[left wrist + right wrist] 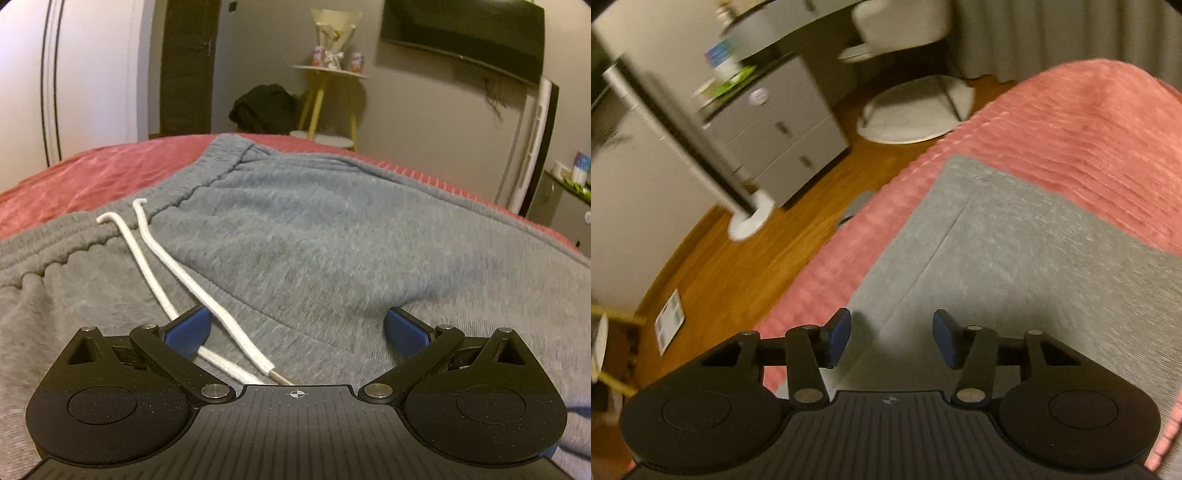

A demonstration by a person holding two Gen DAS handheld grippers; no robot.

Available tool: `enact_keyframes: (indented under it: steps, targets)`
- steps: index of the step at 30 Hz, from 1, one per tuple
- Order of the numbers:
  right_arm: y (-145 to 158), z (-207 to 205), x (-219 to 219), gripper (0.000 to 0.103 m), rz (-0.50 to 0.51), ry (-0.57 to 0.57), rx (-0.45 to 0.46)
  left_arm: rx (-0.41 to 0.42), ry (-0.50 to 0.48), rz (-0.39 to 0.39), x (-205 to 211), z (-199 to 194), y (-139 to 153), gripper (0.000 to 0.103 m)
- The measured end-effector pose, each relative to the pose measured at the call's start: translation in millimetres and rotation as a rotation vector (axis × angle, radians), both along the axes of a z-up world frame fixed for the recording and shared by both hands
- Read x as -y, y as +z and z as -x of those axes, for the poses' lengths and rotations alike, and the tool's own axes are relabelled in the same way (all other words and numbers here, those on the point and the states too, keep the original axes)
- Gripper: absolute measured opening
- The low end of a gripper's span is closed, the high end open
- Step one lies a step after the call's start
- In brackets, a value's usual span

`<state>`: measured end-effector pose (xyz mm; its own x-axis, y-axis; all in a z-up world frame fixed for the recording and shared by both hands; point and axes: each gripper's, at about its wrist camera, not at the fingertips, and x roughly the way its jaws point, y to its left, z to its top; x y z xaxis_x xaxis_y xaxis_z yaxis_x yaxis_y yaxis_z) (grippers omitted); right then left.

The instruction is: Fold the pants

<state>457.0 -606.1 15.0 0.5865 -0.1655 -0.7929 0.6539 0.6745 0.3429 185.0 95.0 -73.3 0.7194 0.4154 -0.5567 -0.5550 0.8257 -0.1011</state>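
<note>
Bedroom clutter sits behind your work: a yellow-legged side table and a wall-mounted black television beyond the bed, a grey drawer cabinet on the wooden floor. Your work lies on the bed's ribbed coral-pink bedspread, whose soft, corduroy-like ridges probably keep fabric from sliding.

You have the heathered grey fleece sweatpants spread flat on it, so every edge is easy to reach. At your left, the gathered elastic waistband curves away toward the far edge of the bed, and the two flat white cotton drawstrings trail down the front toward you, one passing beside a blue pad of your left tongs. Those tongs are spread wide and hover low over the upper front of the pants, holding nothing.

Your right tongs are also spread, gripping nothing, poised above the leg end, where a straight seam line runs toward the squared hem near the bed's edge. Placed like this, one tool at each end, you look ready to begin a fold; no fold appears made yet. Watch the loose drawstrings, which could snag or get pinched with the cloth.
</note>
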Motion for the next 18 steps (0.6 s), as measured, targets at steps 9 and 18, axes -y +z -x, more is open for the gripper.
enact_keyframes:
  steps: [9, 18]
  targets:
    - [-11.1, -29.4, -22.3, 0.057, 0.197, 0.084, -0.068, 0.015, 0.010, -0.001, 0.3, -0.5, -1.3, 0.103]
    - [25.3, 89.3, 2.0, 0.002, 0.083, 0.029, 0.222, 0.084, 0.004, 0.105, -17.4, 4.7, 2.8, 0.103]
